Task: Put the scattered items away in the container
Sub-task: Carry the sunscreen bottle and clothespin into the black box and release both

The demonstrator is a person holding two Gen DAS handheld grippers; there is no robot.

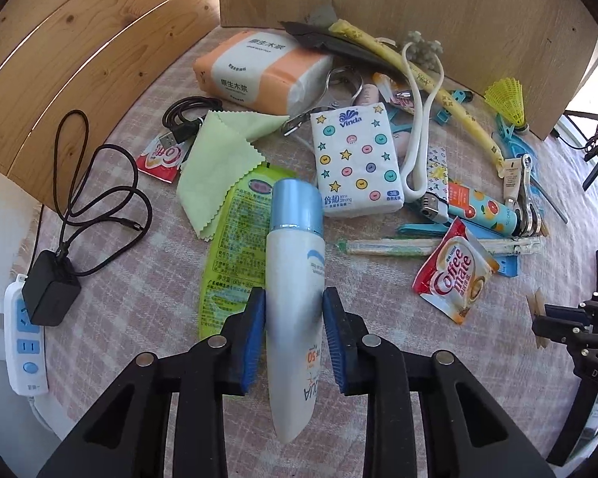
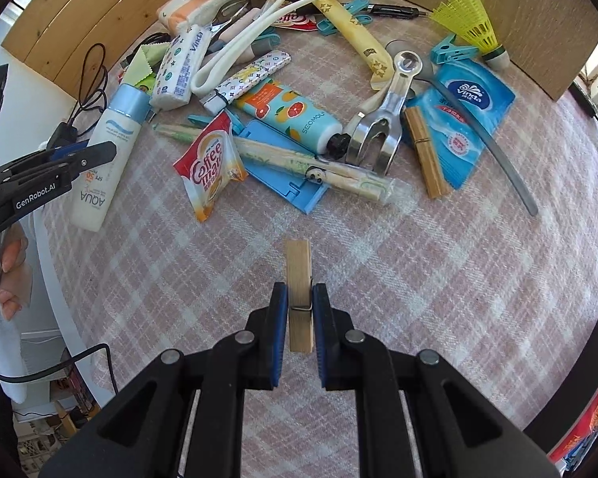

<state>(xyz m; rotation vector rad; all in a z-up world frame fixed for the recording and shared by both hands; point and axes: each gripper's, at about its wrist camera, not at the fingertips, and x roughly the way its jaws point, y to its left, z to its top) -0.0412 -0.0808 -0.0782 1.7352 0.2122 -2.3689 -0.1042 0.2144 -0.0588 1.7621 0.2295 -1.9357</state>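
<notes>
On the bench (image 2: 438,279), under its pink checked cloth, the scattered items lay heaped toward the wooden back boards. My left tongs (image 1: 294,310) were closed on the white sunscreen bottle (image 1: 295,279), pads pressed to both flanks of its body, blue cap pointing away from me over the green snack packet (image 1: 235,235). My right tongs (image 2: 299,302) were closed on a wooden clothespin (image 2: 299,279), gripped across its spring with both ends protruding. Whether either item was lifted clear of the cloth I could not tell.

No container appeared in either view; its location could not be confirmed from here.

Remaining on the bench: the Coffee mate sachet (image 2: 211,167), the star-print tissue pack (image 1: 357,159), the fruit-print tube (image 2: 291,115), a second wooden clothespin (image 2: 426,151) and the yellow shuttlecock (image 2: 474,28), among others.

Judgement: both loads were secured and ready for transfer. The bottle is smooth and tapered, so I would keep it level and the squeeze steady to prevent it sliding forward. The clothespin grip sat near its spring; I would avoid twisting it. I would carry each load high enough to clear the heap and let go only once it was over the container.
</notes>
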